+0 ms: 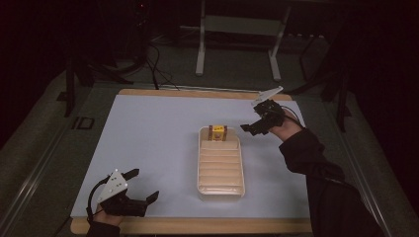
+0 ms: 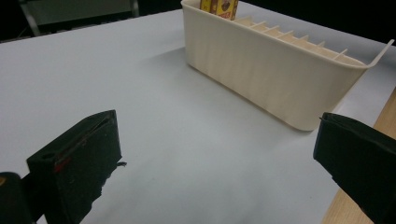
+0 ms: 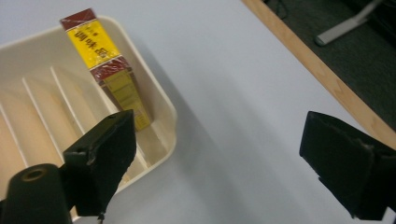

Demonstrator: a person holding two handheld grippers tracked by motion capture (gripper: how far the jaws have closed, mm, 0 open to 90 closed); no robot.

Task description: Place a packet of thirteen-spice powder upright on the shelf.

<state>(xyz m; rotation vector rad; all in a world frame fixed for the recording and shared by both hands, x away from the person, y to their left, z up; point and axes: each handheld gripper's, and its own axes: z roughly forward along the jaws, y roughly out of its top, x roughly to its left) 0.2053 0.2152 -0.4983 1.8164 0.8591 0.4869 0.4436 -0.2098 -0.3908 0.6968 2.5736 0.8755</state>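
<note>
Matte white tabletop (image 1: 148, 148); ribbed cream plastic tray (image 1: 221, 190).

The small box (image 3: 105, 70) standing at the far end of the cream tray (image 3: 163, 116) carried red Chinese characters on its yellow top panel; they were too blurred to read with confidence.

- One cream slotted tray (image 1: 221, 190) on the table (image 1: 148, 143).
- One small yellow-and-red box (image 1: 217, 132), standing in the tray's far slot.
- Two grippers: left gripper (image 1: 143, 185), right gripper (image 1: 249, 127).
</note>
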